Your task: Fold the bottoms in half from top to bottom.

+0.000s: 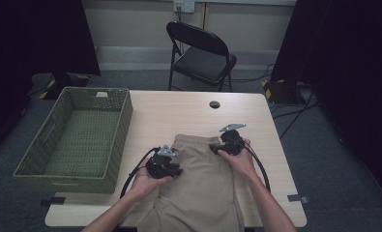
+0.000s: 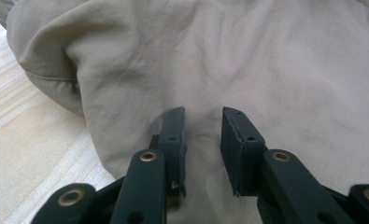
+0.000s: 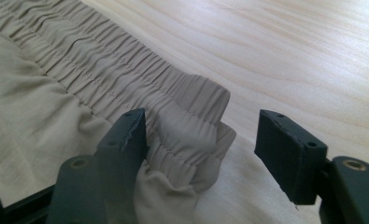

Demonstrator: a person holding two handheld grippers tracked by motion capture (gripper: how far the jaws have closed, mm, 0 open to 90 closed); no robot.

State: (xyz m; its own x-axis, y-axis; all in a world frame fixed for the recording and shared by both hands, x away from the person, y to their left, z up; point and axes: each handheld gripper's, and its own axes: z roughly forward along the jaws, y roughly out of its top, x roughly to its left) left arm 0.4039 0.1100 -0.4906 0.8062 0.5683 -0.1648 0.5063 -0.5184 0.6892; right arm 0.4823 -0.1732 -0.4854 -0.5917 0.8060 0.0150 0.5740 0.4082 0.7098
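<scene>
Beige trousers lie flat on the desk under both claws. Left claw is narrowly parted, tips resting on the cloth, nothing pinched. Right claw gapes wide, the bunched waistband corner loose between its jaws against the left-hand one.

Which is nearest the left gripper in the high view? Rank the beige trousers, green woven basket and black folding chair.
From the left gripper:
1. Beige trousers, right under its jaws.
2. Green woven basket, at the table's left.
3. Black folding chair, beyond the far edge.
</scene>
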